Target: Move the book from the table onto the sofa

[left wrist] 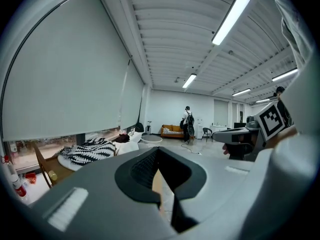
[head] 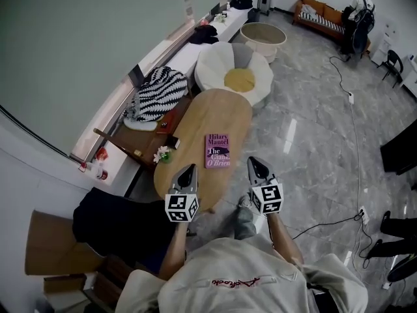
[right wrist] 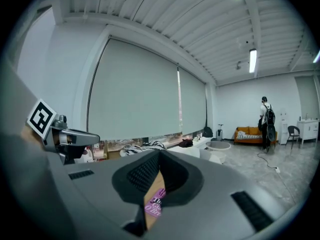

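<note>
Task not started. The book [head: 217, 150] lies flat, cover up, on the table [head: 195, 126], near your end and untouched. Your left gripper [head: 188, 171] and right gripper [head: 255, 163] both have their jaws closed on nothing. They hang short of the book, one to each side of its line.

Left to do: grasp, lift, carry and set down on the sofa [head: 318, 13], which is well apart across the room.

Book's long axis runs along the table's length, away from you. The title's top edge is at the far end, so it reads upright to you.
</note>
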Tool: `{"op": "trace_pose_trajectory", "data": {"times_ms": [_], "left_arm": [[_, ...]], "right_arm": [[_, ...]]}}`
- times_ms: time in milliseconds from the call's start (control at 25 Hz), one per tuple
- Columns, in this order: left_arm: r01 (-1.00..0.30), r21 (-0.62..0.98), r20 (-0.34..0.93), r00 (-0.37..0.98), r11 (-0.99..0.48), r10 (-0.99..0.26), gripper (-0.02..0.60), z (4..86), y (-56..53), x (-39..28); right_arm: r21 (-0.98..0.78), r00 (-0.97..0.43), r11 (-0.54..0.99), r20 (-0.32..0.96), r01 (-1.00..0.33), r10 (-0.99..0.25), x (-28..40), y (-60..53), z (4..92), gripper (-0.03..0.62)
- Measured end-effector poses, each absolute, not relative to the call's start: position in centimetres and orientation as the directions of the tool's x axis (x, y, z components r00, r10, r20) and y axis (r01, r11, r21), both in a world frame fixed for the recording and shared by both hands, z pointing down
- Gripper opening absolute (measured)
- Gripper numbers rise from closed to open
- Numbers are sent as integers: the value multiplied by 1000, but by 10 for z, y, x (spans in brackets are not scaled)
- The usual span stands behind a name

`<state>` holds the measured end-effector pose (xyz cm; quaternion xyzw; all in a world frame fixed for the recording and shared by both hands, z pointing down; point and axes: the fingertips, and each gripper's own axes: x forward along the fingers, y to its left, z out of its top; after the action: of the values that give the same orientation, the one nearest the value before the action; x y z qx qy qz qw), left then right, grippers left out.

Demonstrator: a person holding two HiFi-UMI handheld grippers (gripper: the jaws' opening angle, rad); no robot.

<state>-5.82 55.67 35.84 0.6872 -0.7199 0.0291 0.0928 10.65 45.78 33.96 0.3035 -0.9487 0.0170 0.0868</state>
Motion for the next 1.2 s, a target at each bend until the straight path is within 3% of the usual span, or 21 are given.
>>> {"op": "trace_pose_trajectory", "data": {"times_ms": [760, 1200], "left_arm": [[-980, 66, 196, -172, 188, -965, 8, 345, 395, -77], [-970, 67, 216, -214, 234, -953, 9, 354, 349, -71]], "right_arm": [[-18, -878, 891, 183, -454, -443, 67, 277, 336, 6], [-29, -903, 918, 193, -396, -383, 61, 228, 344, 6]]}}
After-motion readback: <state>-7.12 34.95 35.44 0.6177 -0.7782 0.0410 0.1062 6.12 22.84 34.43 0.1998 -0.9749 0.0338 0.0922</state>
